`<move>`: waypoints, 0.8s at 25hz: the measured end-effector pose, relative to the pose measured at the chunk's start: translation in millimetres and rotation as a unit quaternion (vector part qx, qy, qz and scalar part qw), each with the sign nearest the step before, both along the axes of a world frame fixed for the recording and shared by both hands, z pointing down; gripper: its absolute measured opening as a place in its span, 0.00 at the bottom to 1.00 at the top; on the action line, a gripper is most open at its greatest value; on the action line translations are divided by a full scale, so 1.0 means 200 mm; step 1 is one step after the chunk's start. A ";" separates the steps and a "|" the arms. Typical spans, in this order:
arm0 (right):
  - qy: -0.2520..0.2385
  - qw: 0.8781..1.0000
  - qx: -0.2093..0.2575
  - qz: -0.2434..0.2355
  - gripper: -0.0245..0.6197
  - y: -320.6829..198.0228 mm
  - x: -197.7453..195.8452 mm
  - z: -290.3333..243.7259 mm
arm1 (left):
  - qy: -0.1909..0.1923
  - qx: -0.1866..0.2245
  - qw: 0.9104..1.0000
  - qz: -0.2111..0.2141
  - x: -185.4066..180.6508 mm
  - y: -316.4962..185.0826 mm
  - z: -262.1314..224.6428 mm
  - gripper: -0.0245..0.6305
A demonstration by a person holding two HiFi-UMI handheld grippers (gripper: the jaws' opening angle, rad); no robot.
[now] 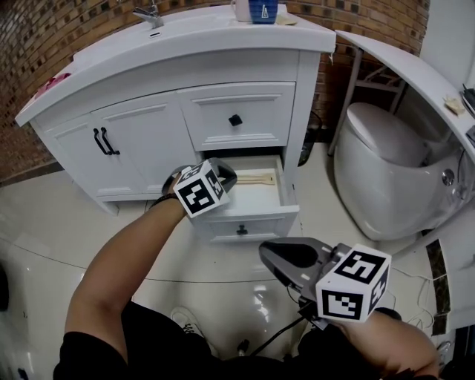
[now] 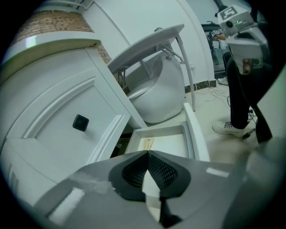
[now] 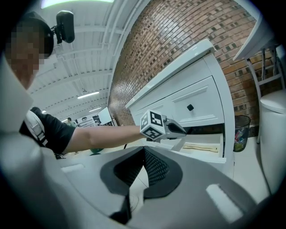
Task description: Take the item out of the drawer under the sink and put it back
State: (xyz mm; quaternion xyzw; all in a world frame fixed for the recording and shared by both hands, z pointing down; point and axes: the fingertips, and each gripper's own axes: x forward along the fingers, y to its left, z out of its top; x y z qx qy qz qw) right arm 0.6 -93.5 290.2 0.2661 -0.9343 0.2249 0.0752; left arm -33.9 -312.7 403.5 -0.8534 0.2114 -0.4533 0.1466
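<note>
The bottom drawer point(image 1: 245, 217) of the white vanity stands pulled out. A flat beige item point(image 1: 257, 179) lies on its floor, also visible in the left gripper view point(image 2: 147, 143) and the right gripper view point(image 3: 201, 146). My left gripper point(image 1: 230, 177) hovers over the drawer's left part, angled down, jaws shut point(image 2: 147, 153). I see nothing between its pads. My right gripper point(image 1: 265, 254) hangs low in front of the drawer, apart from it. Its jaws are shut point(image 3: 144, 148) and hold nothing.
Above the open drawer is a shut drawer with a black knob point(image 1: 235, 119). Cabinet doors point(image 1: 104, 141) are on the left. A white toilet point(image 1: 393, 171) stands close on the right, a bin point(image 3: 241, 129) behind it. A cup point(image 1: 263, 10) sits on the counter. A cable point(image 1: 274, 338) trails on the floor.
</note>
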 end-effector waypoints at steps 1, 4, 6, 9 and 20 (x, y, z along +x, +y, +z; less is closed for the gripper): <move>0.003 1.000 -0.001 0.001 0.04 0.00 0.00 0.01 | 0.015 0.001 1.000 -0.001 0.00 0.04 -0.03 0.05; 0.009 1.000 -0.007 0.003 0.04 0.00 0.03 0.04 | 0.061 0.003 0.998 0.000 -0.02 0.18 -0.15 0.05; 0.007 1.000 -0.011 0.007 0.04 0.00 0.05 0.04 | 0.086 0.001 0.996 -0.006 -0.06 0.27 -0.23 0.05; -0.001 1.000 -0.009 0.017 0.04 -0.02 0.08 0.02 | 0.127 0.004 0.992 -0.017 -0.13 0.39 -0.33 0.05; -0.002 1.000 -0.006 0.015 0.04 -0.01 0.06 0.00 | 0.385 -0.083 0.919 0.001 -0.09 0.99 -0.82 0.05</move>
